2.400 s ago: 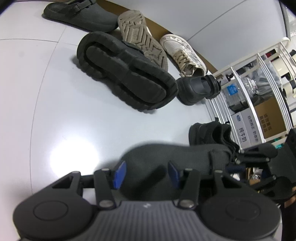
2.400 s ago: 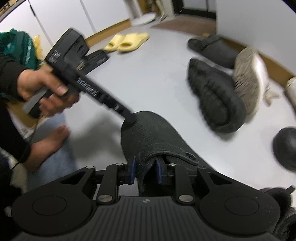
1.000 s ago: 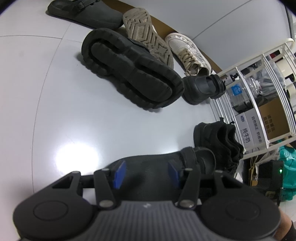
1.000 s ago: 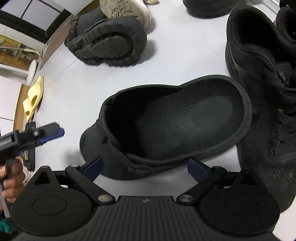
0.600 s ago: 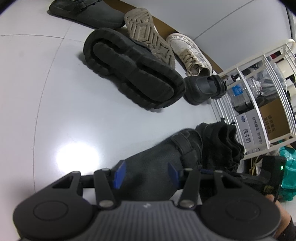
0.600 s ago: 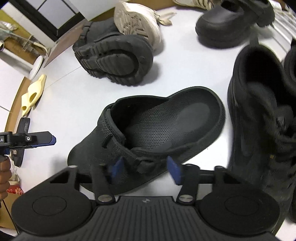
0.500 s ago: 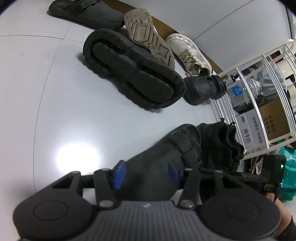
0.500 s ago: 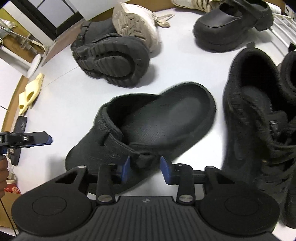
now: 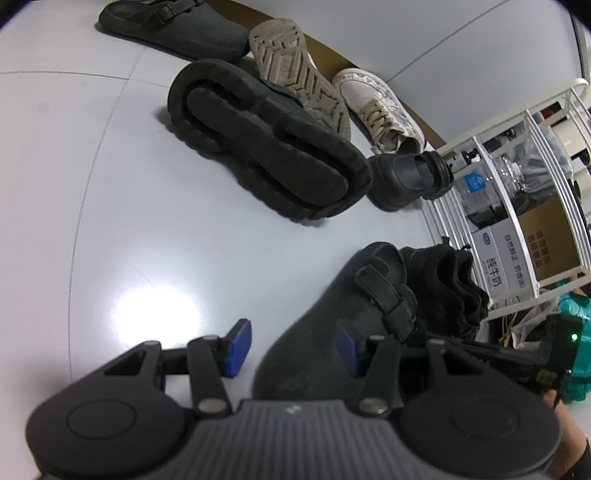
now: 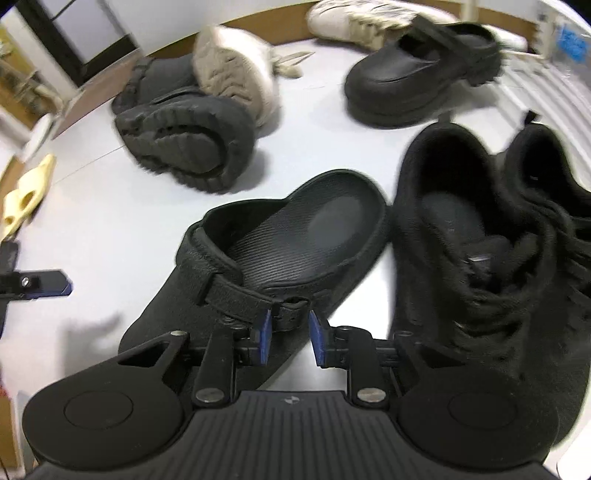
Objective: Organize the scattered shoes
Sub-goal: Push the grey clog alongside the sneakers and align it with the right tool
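A black strapped clog (image 10: 295, 236) lies upright on the pale floor, its heel touching the left shoe of a black sneaker pair (image 10: 480, 258). My right gripper (image 10: 290, 334) is low at the clog's near side, its blue pads shut on the strap end and rim. In the left wrist view the clog (image 9: 332, 325) points its toe toward me, beside the sneakers (image 9: 450, 288). My left gripper (image 9: 291, 347) hangs open just above the toe, touching nothing; its blue tip (image 10: 37, 284) shows at the left edge of the right wrist view.
An overturned chunky-soled black shoe (image 9: 266, 147) lies mid-floor, a beige-soled sneaker (image 9: 295, 74) leaning on it. Near the wall are a white sneaker (image 9: 376, 107), a black mule (image 9: 406, 177) and a dark clog (image 9: 173, 26). A white rack (image 9: 517, 166) stands right; yellow slippers (image 10: 26, 192) lie far left.
My right gripper went from wide open to pinched on the clog's strap side. The clog's heel swung against the black sneakers. My left gripper stayed open and barely moved.
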Demonstrator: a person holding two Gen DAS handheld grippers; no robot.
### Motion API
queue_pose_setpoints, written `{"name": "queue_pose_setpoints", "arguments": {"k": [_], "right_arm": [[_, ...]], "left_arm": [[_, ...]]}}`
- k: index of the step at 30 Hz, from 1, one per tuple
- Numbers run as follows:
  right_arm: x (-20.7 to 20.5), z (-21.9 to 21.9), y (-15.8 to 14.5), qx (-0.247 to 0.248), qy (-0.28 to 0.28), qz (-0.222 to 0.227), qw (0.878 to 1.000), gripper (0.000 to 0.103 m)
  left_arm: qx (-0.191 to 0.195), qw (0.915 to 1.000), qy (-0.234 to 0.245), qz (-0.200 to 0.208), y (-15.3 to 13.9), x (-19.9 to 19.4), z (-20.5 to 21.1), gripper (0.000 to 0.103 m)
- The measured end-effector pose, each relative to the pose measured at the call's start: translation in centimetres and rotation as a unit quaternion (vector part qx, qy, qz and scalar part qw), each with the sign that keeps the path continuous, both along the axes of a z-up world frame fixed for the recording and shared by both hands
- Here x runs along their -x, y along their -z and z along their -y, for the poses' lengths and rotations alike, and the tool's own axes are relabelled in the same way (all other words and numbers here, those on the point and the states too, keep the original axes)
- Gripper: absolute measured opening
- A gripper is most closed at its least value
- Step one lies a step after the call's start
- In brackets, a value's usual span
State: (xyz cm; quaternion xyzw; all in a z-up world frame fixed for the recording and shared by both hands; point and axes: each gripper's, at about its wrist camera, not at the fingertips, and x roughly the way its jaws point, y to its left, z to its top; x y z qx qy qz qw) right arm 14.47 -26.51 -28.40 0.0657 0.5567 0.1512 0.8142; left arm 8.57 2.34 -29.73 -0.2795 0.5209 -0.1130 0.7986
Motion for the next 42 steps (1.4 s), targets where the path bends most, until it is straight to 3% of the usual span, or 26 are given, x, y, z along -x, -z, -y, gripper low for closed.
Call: {"name": "queue_pose_setpoints", "arguments": {"k": [1, 2, 3, 11, 18, 21, 23, 30, 33, 36, 42], "right_arm": [[0.0, 0.0, 0.1, -0.015, 0.004, -0.005, 1.000, 0.061], [-0.1, -0.1, 0.2, -0.029, 0.007, -0.011, 0.999, 0.086], [-0.1, -0.1, 0.3, -0.044, 0.011, -0.016, 0.999, 0.098], [-0.9, -3.5, 1.7, -0.053, 0.039, -0.033, 0.997, 0.101], [-1.9, -5.2, 2.2, -0.010, 0.037, -0.017, 0.999, 0.103], [-2.1, -4.9, 2.5, -0.009, 0.026, -0.016, 0.999, 0.102], [-2.0, -4.5, 2.5, -0.006, 0.015, -0.010, 1.000, 0.102], [-1.2, -2.6, 2.2, 0.022, 0.016, -0.011, 1.000, 0.102], [-0.9, -1.5, 2.1, 0.039, 0.039, -0.017, 0.998, 0.101], [-0.9, -0.6, 1.7, 0.007, 0.056, -0.025, 0.998, 0.101], [-1.5, -3.1, 2.1, 0.007, 0.045, -0.022, 0.999, 0.101]], "left_arm": [[0.000, 1.0000, 0.000, 0.000, 0.0, 0.0, 0.0, 0.052], [0.000, 1.0000, 0.001, 0.001, -0.1, 0.0, 0.0, 0.052], [0.000, 1.0000, 0.001, 0.001, -0.1, 0.0, 0.0, 0.052], [-0.009, 0.9999, -0.003, 0.011, -0.4, 0.1, -0.2, 0.057], [-0.033, 0.9993, -0.014, 0.010, -0.5, 0.1, -0.7, 0.063], [-0.043, 0.9989, -0.015, 0.014, -0.7, 0.1, -0.8, 0.072], [-0.043, 0.9987, -0.024, 0.015, -0.6, 0.1, -1.1, 0.084], [-0.046, 0.9982, -0.036, 0.016, -0.6, 0.1, -1.4, 0.094], [-0.042, 0.9982, -0.040, 0.013, -0.4, 0.0, -1.4, 0.095], [-0.042, 0.9982, -0.041, 0.011, -0.3, 0.0, -1.4, 0.095], [-0.042, 0.9981, -0.043, 0.014, -0.4, -0.1, -1.3, 0.095]]}}
